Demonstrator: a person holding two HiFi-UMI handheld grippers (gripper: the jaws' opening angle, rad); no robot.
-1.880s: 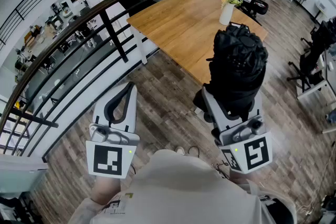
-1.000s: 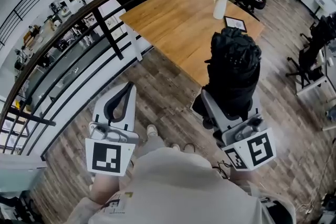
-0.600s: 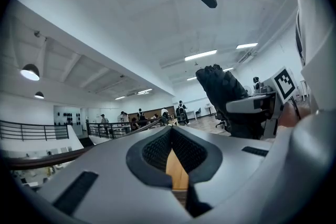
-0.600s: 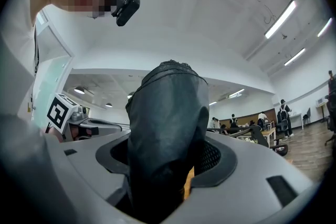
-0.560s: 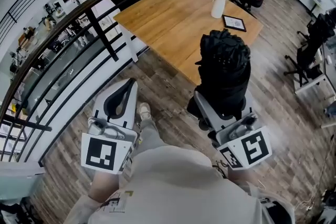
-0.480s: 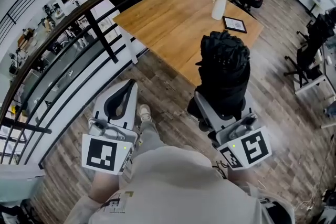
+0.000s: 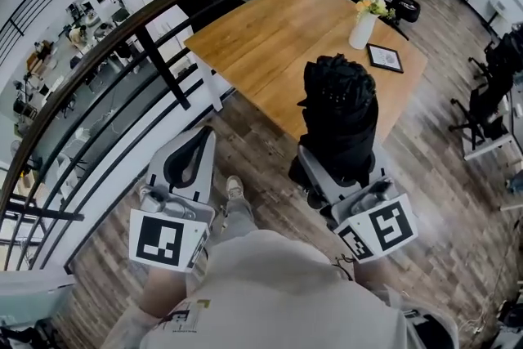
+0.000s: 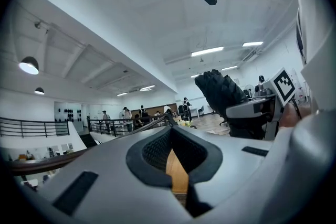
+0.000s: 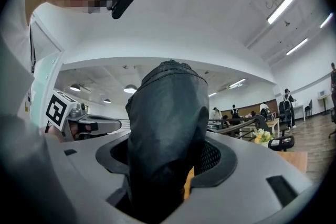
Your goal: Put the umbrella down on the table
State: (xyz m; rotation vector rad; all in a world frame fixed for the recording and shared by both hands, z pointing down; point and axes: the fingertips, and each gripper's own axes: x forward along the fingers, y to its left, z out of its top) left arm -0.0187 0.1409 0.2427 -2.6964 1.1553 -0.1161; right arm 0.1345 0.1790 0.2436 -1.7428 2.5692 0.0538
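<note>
A black folded umbrella (image 7: pixel 339 114) stands upright in my right gripper (image 7: pixel 331 166), which is shut on its lower part. In the right gripper view the umbrella (image 9: pixel 168 123) fills the space between the jaws and hides most of what lies ahead. Its top overlaps the near edge of the wooden table (image 7: pixel 270 37) in the head view. My left gripper (image 7: pixel 198 136) is held over the floor at the left, jaws closed together and holding nothing. In the left gripper view the gripper (image 8: pixel 170 131) points past the railing, and the umbrella (image 8: pixel 220 92) shows at the right.
A white vase of flowers (image 7: pixel 362 24) and a framed picture (image 7: pixel 384 57) stand at the table's far right end. A dark railing (image 7: pixel 155 53) curves along the left. Office chairs (image 7: pixel 490 94) stand at the right on the wood-plank floor (image 7: pixel 261 151). A shoe (image 7: pixel 234 189) shows below.
The person has stepped closer to the table, and the view has swung, so vase and frame now sit further right. Both grippers keep their pose, the umbrella still held.
</note>
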